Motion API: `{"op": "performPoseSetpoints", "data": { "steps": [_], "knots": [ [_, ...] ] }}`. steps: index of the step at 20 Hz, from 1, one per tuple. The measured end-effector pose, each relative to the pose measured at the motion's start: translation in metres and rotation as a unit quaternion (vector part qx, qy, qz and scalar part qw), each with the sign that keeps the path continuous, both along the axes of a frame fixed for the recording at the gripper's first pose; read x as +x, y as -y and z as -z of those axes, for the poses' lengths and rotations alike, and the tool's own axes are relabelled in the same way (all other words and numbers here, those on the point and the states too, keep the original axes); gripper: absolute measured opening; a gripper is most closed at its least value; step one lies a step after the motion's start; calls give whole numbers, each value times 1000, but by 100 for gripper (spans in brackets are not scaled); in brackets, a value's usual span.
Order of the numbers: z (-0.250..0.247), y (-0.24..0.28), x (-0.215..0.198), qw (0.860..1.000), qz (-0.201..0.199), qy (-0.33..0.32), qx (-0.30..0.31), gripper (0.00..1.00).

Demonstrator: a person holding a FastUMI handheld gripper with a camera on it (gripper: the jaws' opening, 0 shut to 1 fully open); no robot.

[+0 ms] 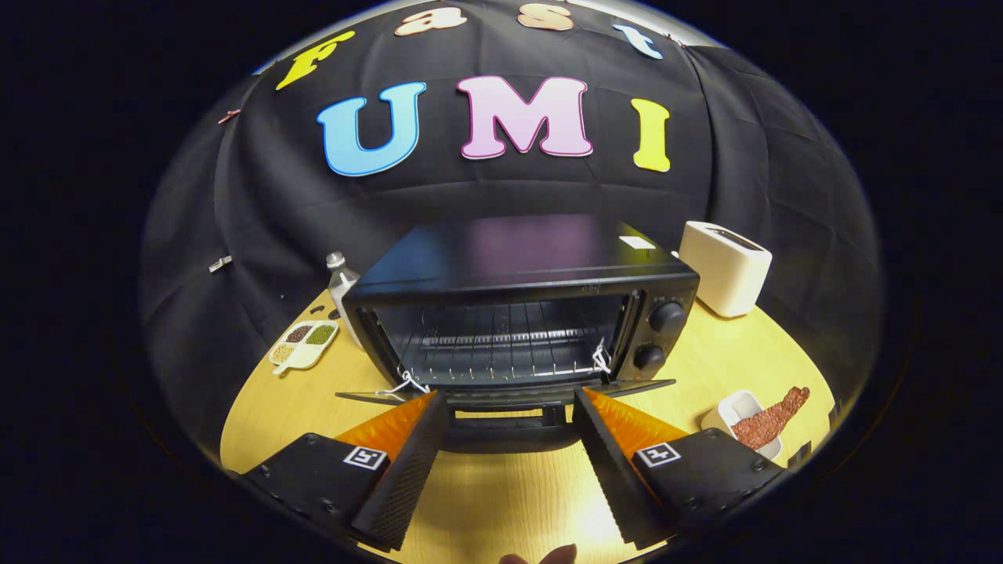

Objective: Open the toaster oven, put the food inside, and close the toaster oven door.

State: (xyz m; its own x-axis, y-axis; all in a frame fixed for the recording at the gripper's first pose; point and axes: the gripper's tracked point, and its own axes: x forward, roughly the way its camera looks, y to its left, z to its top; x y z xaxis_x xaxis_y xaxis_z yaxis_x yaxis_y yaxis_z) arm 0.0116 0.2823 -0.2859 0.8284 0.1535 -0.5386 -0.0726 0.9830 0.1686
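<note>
A black toaster oven (517,313) stands on the wooden table (298,399) straight ahead of me. Its door (501,392) lies folded down flat, and the wire rack (501,345) inside is bare. My gripper (509,403) is open, its fingertips level with the lowered door's front edge, one on each side of the handle (509,419). Nothing is between the fingers. The food, a reddish-brown strip (772,419), rests across a small white dish (740,419) to the right of the right finger.
A cream pop-up toaster (725,266) stands right of the oven at the back. To the left of the oven are a clear bottle (341,286) and a white divided tray of grains (304,343). A fingertip (548,556) shows near me.
</note>
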Motion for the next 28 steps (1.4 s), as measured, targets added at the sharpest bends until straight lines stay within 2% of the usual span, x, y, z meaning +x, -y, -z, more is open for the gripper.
{"op": "performPoseSetpoints", "data": {
  "steps": [10,16,22,28],
  "knots": [
    [55,3,-42,997,-18,-78,-11,98],
    [66,13,-50,995,-33,-90,-26,98],
    [49,28,-49,996,-36,-78,-21,98],
    [-16,65,-40,999,-46,-5,-16,98]
  ]
}}
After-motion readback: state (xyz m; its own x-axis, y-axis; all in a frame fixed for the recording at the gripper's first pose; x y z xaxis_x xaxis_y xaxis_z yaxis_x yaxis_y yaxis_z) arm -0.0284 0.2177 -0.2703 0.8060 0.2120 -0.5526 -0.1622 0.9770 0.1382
